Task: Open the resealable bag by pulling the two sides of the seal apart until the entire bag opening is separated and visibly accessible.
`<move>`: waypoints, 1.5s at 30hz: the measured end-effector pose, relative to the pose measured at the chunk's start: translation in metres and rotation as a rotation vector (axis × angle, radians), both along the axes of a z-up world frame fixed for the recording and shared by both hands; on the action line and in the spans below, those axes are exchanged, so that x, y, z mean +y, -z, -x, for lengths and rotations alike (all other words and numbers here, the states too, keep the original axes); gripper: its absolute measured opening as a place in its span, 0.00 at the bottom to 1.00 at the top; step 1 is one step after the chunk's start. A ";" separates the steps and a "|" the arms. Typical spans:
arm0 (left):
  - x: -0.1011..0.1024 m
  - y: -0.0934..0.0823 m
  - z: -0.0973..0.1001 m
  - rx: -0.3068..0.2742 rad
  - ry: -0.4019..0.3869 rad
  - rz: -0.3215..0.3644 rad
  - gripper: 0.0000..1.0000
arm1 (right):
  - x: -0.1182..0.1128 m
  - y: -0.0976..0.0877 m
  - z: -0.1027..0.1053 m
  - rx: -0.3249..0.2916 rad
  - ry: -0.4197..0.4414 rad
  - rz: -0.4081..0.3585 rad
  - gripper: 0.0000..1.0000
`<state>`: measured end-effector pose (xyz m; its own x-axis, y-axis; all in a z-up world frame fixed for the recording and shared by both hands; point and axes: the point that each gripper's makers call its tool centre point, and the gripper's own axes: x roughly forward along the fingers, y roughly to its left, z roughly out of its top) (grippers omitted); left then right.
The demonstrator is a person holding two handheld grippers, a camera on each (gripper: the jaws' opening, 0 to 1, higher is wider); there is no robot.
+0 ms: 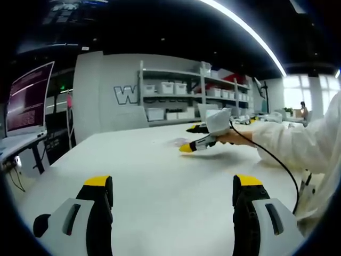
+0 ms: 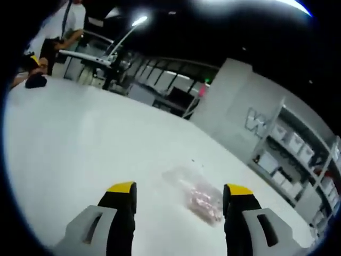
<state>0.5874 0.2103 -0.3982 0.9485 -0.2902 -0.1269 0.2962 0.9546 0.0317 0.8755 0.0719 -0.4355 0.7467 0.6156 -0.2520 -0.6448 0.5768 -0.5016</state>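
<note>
A small clear resealable bag (image 2: pixel 194 193) with pinkish contents lies flat on the white table (image 2: pixel 80 138), just beyond and between my right gripper's (image 2: pixel 180 193) open jaws. In the left gripper view the same bag (image 1: pixel 177 142) is a faint patch far across the table (image 1: pixel 160 181). Beside it, at its right, hovers the right gripper (image 1: pixel 193 137), held by a hand in a white sleeve (image 1: pixel 298 144), its yellow-tipped jaws apart. My left gripper (image 1: pixel 173 184) stands open over bare table, well short of the bag.
Shelves with white bins (image 1: pixel 181 98) line the back wall. A monitor (image 1: pixel 27 98) stands on a desk at the left. A cable (image 1: pixel 277 160) runs from the right gripper along the sleeve. A person (image 2: pixel 58 26) stands at a far bench.
</note>
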 end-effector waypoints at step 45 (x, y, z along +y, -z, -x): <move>0.009 0.007 -0.003 0.011 -0.013 0.020 0.92 | 0.013 0.007 -0.018 0.007 0.004 0.011 0.51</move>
<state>0.5901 0.2192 -0.4050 0.9509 -0.2802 -0.1318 0.2838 0.9588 0.0090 0.8939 0.0852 -0.4428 0.7472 0.6099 -0.2638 -0.6460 0.5735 -0.5038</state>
